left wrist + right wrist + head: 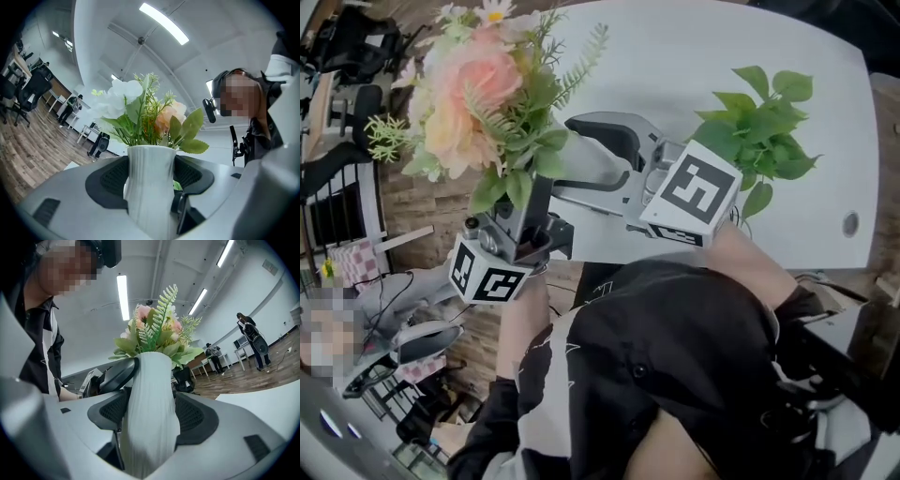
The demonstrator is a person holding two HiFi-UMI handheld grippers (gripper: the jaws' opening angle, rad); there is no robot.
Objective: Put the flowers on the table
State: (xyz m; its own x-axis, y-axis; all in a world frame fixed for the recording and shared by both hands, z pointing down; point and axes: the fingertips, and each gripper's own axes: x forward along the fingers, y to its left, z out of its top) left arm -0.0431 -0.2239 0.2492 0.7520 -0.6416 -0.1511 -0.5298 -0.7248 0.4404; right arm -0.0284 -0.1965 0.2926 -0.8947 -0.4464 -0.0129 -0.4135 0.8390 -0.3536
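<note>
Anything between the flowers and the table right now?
Nothing visible. The left hand-held gripper and right hand-held gripper clamp the vase of flowers; bare table lies just beyond. The leafy plant stands aside, to the right.

White ribbed vase [149, 187] carries peach-pink and white artificial flowers [473, 89] with green fern sprigs. Rounded tabletop [694, 56] plain white; leafy plant [766, 131] bright green. Plank floor [427, 202] brown wood-grain; jaw pads [190, 414] black, dotted mesh.
</note>
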